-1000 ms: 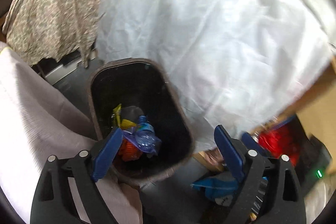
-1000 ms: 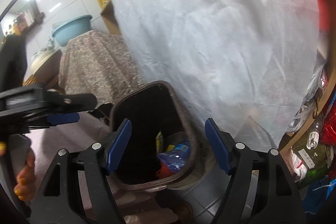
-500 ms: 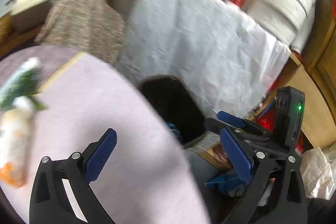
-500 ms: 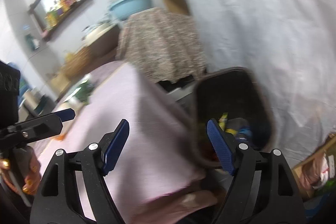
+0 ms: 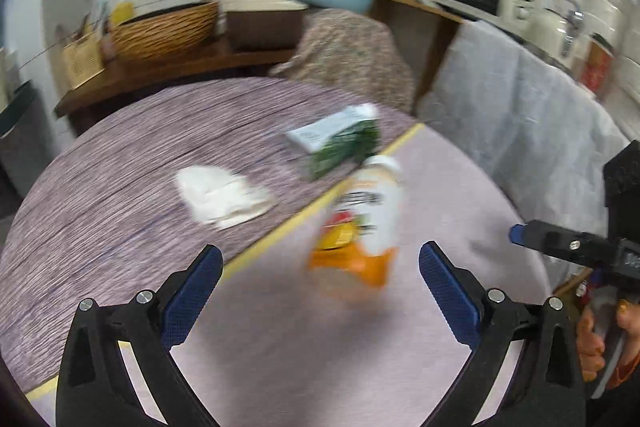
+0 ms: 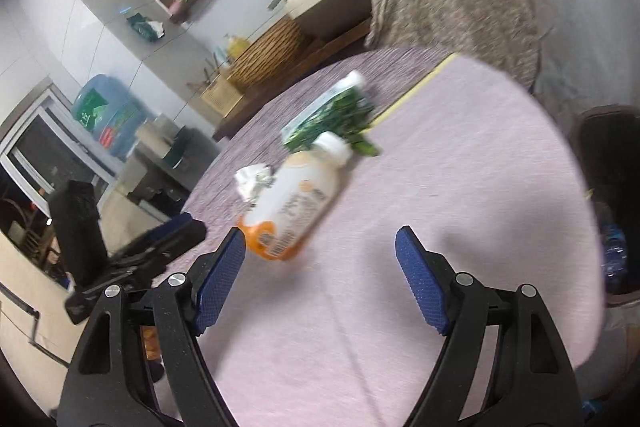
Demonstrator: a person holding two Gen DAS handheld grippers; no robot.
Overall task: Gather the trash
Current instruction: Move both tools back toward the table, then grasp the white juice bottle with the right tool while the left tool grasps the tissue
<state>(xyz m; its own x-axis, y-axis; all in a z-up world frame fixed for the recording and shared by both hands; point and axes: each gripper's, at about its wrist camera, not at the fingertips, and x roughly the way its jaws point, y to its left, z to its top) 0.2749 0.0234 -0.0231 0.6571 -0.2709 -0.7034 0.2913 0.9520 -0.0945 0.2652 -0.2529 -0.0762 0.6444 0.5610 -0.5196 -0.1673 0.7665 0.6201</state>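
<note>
A white and orange drink bottle (image 5: 360, 227) lies on its side on the pink tablecloth (image 5: 320, 347), also in the right wrist view (image 6: 292, 203). Beyond it lie a green and white wrapper (image 5: 340, 139) (image 6: 332, 111) and a crumpled white tissue (image 5: 220, 195) (image 6: 254, 181). My left gripper (image 5: 320, 287) is open and empty, just short of the bottle. My right gripper (image 6: 320, 275) is open and empty, to the right of the bottle. The dark trash bin (image 6: 608, 195) with a blue bottle inside stands past the table's right edge.
The table has a purple woven cloth (image 5: 100, 167) beyond a yellow strip. A wooden sideboard (image 5: 160, 59) with a wicker basket stands behind. A cloth-covered chair (image 5: 352, 55) and a white draped counter (image 5: 520, 131) stand at the back right.
Both grippers have swung up and left from over the trash bin to over the table. The bottle, wrapper and tissue have come into view. Both grippers stayed open.
</note>
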